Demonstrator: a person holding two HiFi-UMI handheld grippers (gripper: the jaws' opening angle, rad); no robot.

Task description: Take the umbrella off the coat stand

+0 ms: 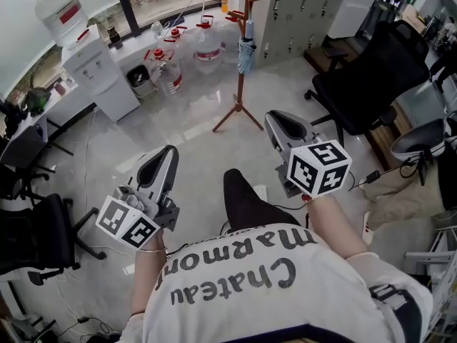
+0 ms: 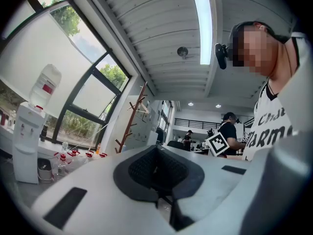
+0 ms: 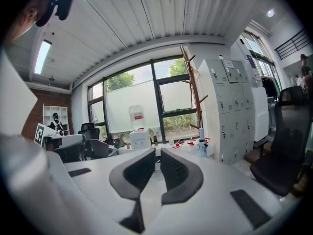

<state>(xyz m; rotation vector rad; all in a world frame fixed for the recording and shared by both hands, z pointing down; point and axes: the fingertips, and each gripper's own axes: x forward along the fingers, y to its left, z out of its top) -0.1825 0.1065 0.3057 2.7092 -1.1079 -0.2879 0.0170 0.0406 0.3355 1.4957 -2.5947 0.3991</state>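
Observation:
A reddish-brown wooden coat stand (image 1: 241, 63) rises from three legs on the pale floor, well ahead of me. A folded light-blue umbrella (image 1: 245, 53) hangs from it near the top. My left gripper (image 1: 169, 153) and right gripper (image 1: 274, 117) are held in front of the person's body, both far short of the stand. In the left gripper view the left gripper (image 2: 159, 173) is shut and empty, with the coat stand (image 2: 130, 122) to its left. In the right gripper view the right gripper (image 3: 157, 166) is shut on nothing, and the umbrella (image 3: 201, 146) hangs on the stand (image 3: 192, 89) beyond it.
A white water dispenser (image 1: 95, 66) and several water jugs (image 1: 207, 48) stand by the window to the left of the stand. Grey lockers (image 1: 303, 2) are behind it. A black office chair (image 1: 375, 73) is at the right, and more chairs (image 1: 32, 227) at the left. Other people (image 2: 230, 131) stand far off.

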